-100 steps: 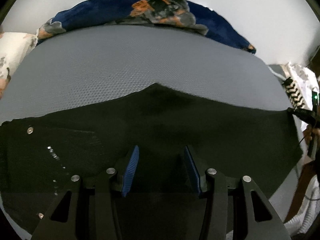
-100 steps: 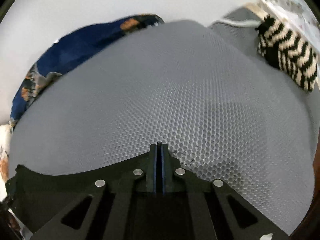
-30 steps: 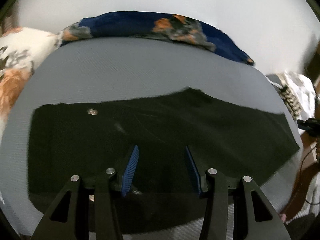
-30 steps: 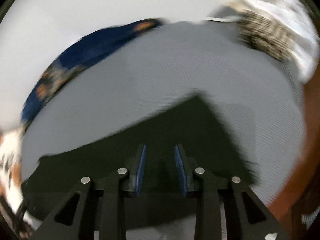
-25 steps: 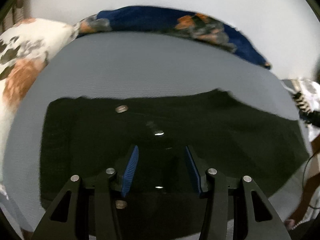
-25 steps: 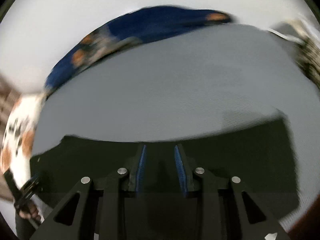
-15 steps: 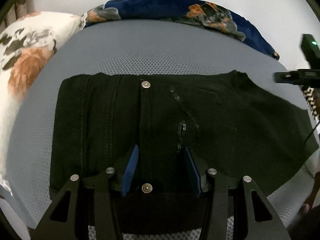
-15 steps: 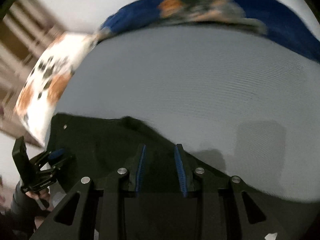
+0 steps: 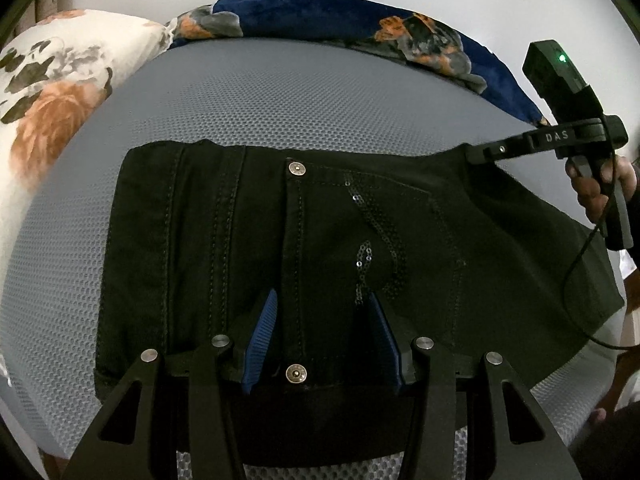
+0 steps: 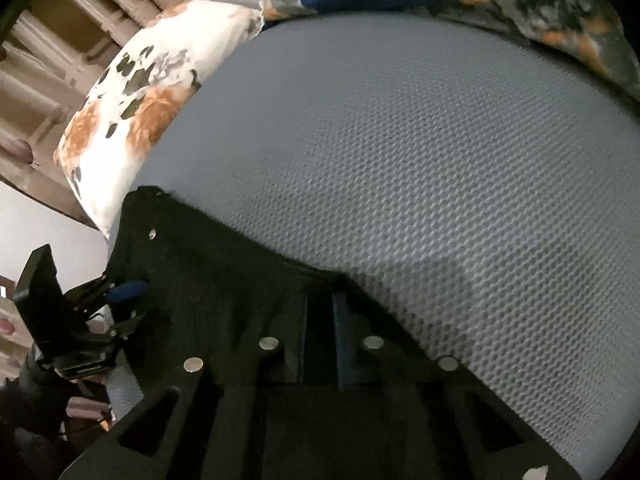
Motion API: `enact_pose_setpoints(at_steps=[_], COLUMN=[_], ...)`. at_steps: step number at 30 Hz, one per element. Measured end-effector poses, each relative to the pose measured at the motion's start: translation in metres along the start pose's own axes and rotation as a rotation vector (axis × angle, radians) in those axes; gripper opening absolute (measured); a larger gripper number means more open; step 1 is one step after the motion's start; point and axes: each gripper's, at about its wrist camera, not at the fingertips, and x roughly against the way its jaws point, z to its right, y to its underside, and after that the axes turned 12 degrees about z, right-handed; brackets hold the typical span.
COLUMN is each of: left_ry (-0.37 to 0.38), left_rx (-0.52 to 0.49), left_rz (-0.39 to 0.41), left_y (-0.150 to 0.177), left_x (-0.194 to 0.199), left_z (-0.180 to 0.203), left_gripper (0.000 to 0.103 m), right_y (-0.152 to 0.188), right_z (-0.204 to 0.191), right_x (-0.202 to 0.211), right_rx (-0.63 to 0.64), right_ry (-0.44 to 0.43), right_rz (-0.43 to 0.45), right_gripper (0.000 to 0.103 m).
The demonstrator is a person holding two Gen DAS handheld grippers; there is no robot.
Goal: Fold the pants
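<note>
1. Swinging across from the hem side, the right gripper (image 10: 320, 320) now sits at the far edge of the black pants (image 9: 320, 240), on the upper right of the bundle in the left wrist view, where 1 second ago it hovered over flat cloth.
2. Its jaws have just been closing and now stand nearly together; black cloth lies at and around the fingertips, so it looks pinched on the pants edge, though blur hides the exact contact.
3. Left gripper (image 9: 324, 336) hangs about half open over the near edge of the pants, a metal button (image 9: 296, 373) showing between its blue pads (image 9: 262, 332); I cannot tell that it holds anything.
4. Pants lie on the grey mesh bed (image 9: 280, 96) as a compact rectangle, waistband button (image 9: 297, 168) and sequin trim facing up, well short of the floral pillow (image 9: 52, 92) and blue blanket (image 9: 320, 16).
5. Judged from this, 1 fold is done, and the fresh grip at the far edge likely prepares another fold or a straightening tug.
</note>
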Motion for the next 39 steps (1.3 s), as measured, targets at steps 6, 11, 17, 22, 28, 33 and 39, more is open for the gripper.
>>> enact_pose_setpoints(at_steps=[6,11,17,22,28,33,39], left_ry=[0.019,-0.001,0.033,0.154,0.237,0.211,0.154], left_rx=[0.020,0.012,-0.017,-0.097,-0.132,-0.168,-0.185], left_rz=[0.006,-0.004,0.062,0.073,0.020,-0.001,-0.011], left_y=[0.000,-0.003,-0.028,-0.053,-0.076,-0.083,-0.086], left_x=[0.001,0.002,0.014,-0.011,-0.071,-0.108,-0.126], left_z=[-0.004,-0.002,0.021,0.069,0.132,0.166,0.165], left_gripper=[0.049,0.049,0.049,0.049,0.049,0.049,0.049], right_y=[0.000,0.002,0.025,0.066,0.106,0.115,0.129], right_z=[0.011,0.003,0.011,0.029,0.050,0.053,0.066], right_x=[-0.010,0.005,0.074,0.105,0.114,0.108,0.110], right_rx=[-0.042,-0.043,-0.085,-0.130,-0.196,-0.206,-0.185], right_ry=[0.072,0.119,0.222,0.364,0.459,0.487,0.559], right_rz=[0.062,0.103,0.233,0.248,0.242,0.242,0.250], right_gripper=[0.006,0.023,0.028,0.033,0.033,0.033,0.030])
